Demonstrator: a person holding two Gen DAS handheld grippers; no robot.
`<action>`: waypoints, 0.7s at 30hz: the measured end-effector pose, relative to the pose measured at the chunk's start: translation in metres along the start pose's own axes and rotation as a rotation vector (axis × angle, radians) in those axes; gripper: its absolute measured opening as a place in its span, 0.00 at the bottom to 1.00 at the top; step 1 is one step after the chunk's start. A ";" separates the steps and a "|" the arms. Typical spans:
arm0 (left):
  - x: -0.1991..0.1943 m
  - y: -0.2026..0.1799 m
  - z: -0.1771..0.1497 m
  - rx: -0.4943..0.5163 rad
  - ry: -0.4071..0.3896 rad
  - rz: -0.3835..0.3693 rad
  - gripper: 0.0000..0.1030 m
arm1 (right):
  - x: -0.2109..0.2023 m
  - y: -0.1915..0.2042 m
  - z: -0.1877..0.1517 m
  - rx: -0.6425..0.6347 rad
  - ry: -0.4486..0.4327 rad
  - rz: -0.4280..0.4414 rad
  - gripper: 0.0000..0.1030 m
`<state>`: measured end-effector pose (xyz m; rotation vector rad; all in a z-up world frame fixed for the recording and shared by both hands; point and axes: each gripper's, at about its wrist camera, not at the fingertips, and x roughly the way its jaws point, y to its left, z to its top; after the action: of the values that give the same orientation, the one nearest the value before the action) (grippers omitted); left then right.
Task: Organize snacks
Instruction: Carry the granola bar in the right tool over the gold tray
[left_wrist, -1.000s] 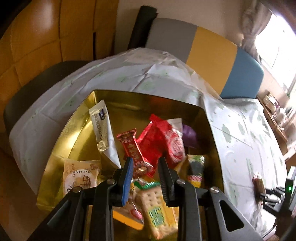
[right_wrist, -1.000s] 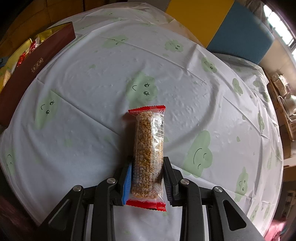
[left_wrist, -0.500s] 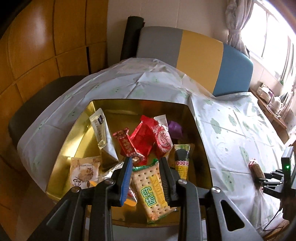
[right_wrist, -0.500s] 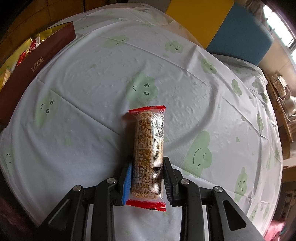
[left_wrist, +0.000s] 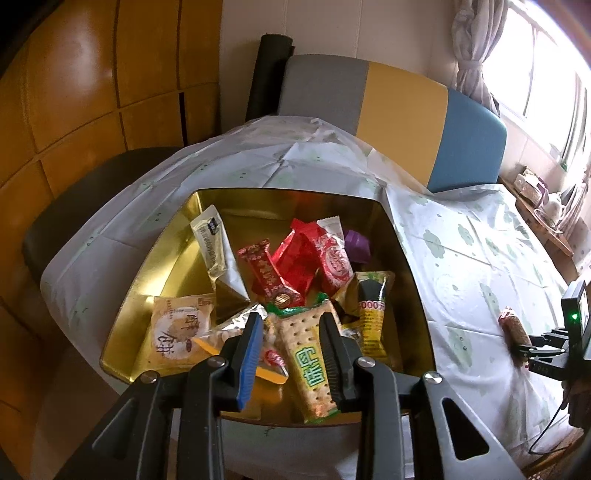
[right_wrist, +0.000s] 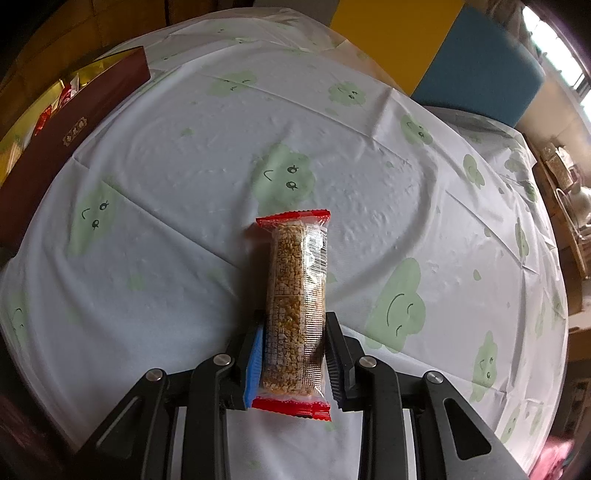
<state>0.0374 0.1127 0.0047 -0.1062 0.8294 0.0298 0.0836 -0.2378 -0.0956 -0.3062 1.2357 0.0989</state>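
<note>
A gold-lined box (left_wrist: 147, 258) with a brown outer wall (right_wrist: 74, 122) holds several wrapped snacks. My left gripper (left_wrist: 290, 325) hovers over the box's near edge. Its jaws are opening, and it holds nothing. A green-lettered cracker pack (left_wrist: 306, 354) lies in the box below the gap, with space left of it. My right gripper (right_wrist: 293, 332) is shut on a grain bar (right_wrist: 299, 277) with red wrapper ends, which rests on the tablecloth (right_wrist: 184, 166). The left wrist view shows that bar (left_wrist: 513, 328) and the right gripper (left_wrist: 535, 347) at the far right.
A chair with a grey, yellow and blue back (left_wrist: 406, 110) stands behind the table, and a dark seat (left_wrist: 92, 192) is at its left. Wooden wall panels (left_wrist: 92, 92) rise beyond. A low shelf with a teapot (left_wrist: 550, 206) stands at the right.
My left gripper has drawn back from inside the box toward its near edge and its jaws have widened; the cracker pack now lies in the box. The right gripper and bar have not moved.
</note>
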 end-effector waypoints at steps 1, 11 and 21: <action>0.000 0.002 -0.001 -0.003 -0.001 0.000 0.31 | 0.000 0.000 0.001 -0.002 0.007 -0.005 0.29; 0.003 0.020 -0.005 -0.045 0.012 0.002 0.31 | 0.003 0.007 0.010 0.010 0.046 -0.051 0.29; 0.004 0.044 -0.004 -0.109 0.004 0.024 0.32 | -0.036 0.028 0.034 0.028 -0.043 0.056 0.29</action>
<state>0.0342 0.1555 -0.0049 -0.1987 0.8332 0.0971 0.0959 -0.1982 -0.0571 -0.2442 1.2022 0.1356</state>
